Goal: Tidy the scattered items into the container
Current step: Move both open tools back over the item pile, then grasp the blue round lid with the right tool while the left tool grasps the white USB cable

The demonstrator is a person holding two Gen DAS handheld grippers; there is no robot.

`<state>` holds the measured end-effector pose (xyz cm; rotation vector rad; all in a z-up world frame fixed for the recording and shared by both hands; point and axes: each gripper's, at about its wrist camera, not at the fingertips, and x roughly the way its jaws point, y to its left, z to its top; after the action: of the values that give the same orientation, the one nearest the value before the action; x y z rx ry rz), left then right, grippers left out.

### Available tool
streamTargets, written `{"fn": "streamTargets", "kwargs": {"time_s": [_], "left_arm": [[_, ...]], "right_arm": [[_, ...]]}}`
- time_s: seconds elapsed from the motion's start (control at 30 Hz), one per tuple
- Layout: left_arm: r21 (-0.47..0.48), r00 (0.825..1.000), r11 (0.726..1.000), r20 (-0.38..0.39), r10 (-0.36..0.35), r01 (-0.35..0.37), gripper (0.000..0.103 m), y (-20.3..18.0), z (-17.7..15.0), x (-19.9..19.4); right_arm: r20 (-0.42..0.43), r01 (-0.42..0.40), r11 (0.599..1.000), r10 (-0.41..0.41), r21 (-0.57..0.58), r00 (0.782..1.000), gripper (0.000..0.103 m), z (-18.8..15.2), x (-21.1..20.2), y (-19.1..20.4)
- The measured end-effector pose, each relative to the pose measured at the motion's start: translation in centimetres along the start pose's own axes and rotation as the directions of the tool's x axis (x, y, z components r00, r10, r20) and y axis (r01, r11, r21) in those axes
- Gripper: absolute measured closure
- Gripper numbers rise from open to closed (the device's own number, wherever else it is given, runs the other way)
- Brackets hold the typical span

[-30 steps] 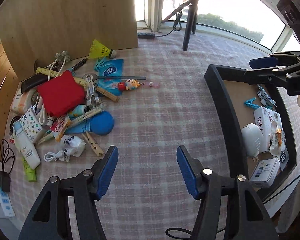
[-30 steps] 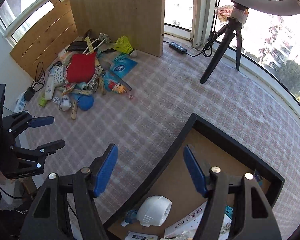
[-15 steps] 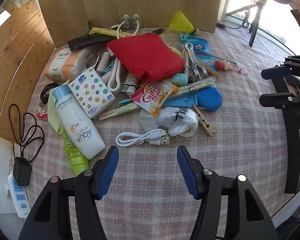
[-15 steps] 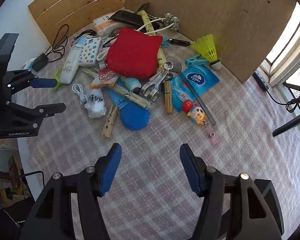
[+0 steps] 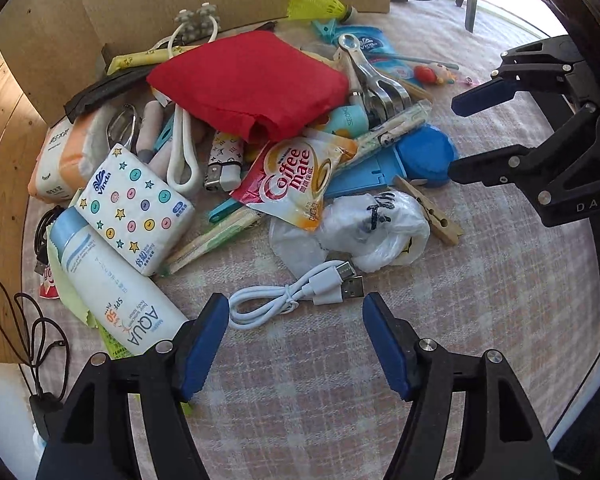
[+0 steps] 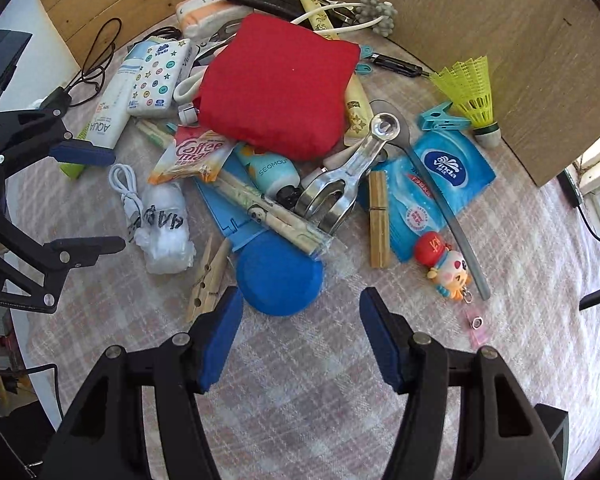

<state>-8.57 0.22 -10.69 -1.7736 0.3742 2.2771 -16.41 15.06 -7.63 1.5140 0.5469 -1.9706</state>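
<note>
Checked cloth (image 5: 300, 420) lies bare beneath the opening left hand-held gripper (image 5: 296, 326) and the gaping right hand-held gripper (image 6: 300, 320).

Both grippers point steeply downward, side by side. The left gripper (image 5: 296, 322) has its blue-padded jaws opening, wide apart with nothing pressed between the pads. The right gripper (image 6: 300, 316) also stands with its jaws spread wide and holds nothing. Each shows at the edge of the other's view, black fingers angled inward, the two tools near one another but apart.
</note>
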Motion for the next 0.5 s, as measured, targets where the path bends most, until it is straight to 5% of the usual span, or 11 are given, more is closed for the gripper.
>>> {"fn": "streamTargets", "kwargs": {"time_s": [0.23, 0.37, 0.5], "left_arm": [[0.006, 0.999, 0.999, -0.030, -0.036, 0.036, 0.042, 0.3, 0.0, 1.3], [-0.003, 0.997, 0.997, -0.027, -0.071, 0.071, 0.060, 0.0, -0.1, 1.1], [0.002, 0.997, 0.997, -0.031, -0.073, 0.074, 0.065, -0.6, -0.2, 0.9]], "right_arm": [[-0.015, -0.021, 1.000, 0.021, -0.009, 1.000, 0.043, 0.8, 1.0, 0.3], [-0.033, -0.028, 0.999, 0.027, -0.026, 0.999, 0.043, 1.0, 1.7, 0.9], [-0.032, -0.013, 0.999, 0.012, -0.041, 0.999, 0.045, 0.7, 2.0, 1.2]]}}
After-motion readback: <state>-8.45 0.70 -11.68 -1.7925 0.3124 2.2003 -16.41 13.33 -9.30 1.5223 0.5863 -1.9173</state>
